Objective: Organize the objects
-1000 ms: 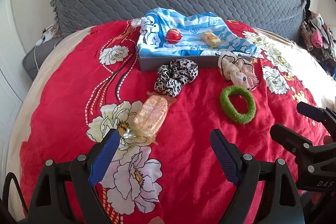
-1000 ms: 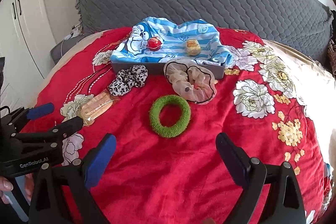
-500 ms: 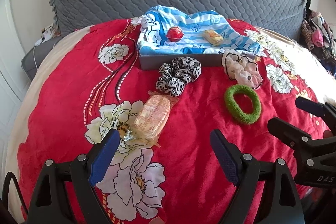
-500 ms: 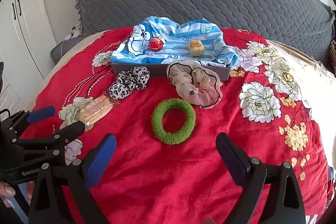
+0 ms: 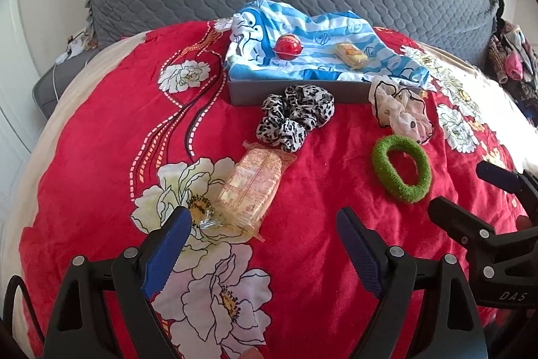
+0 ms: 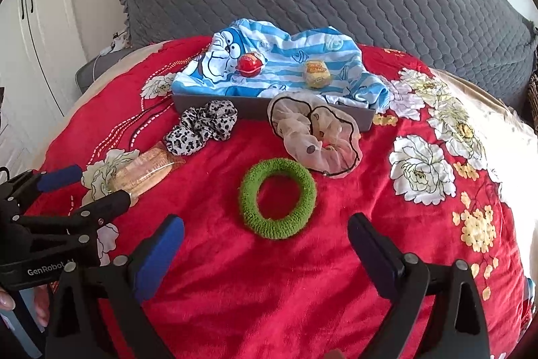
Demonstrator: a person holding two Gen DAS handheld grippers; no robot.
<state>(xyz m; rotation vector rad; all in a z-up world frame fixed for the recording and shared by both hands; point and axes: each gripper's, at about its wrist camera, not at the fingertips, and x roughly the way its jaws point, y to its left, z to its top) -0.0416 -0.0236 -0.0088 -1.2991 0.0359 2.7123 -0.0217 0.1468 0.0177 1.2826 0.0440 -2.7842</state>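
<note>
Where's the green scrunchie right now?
The green scrunchie lies on the red blanket, centred in the right wrist view, just ahead of the right tool, below the sheer scrunchie.

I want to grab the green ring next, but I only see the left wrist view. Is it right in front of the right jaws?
Observer: Yes. The ring lies straight ahead of the right gripper. Its jaws have just been opening, and nothing is between them.
Operator: Who holds the left gripper?
Observer: A hand shows under the left gripper, at the picture's lower left.
Operator: What's beside the bed?
Observer: White cupboard doors with dark handles, on the left.
</note>
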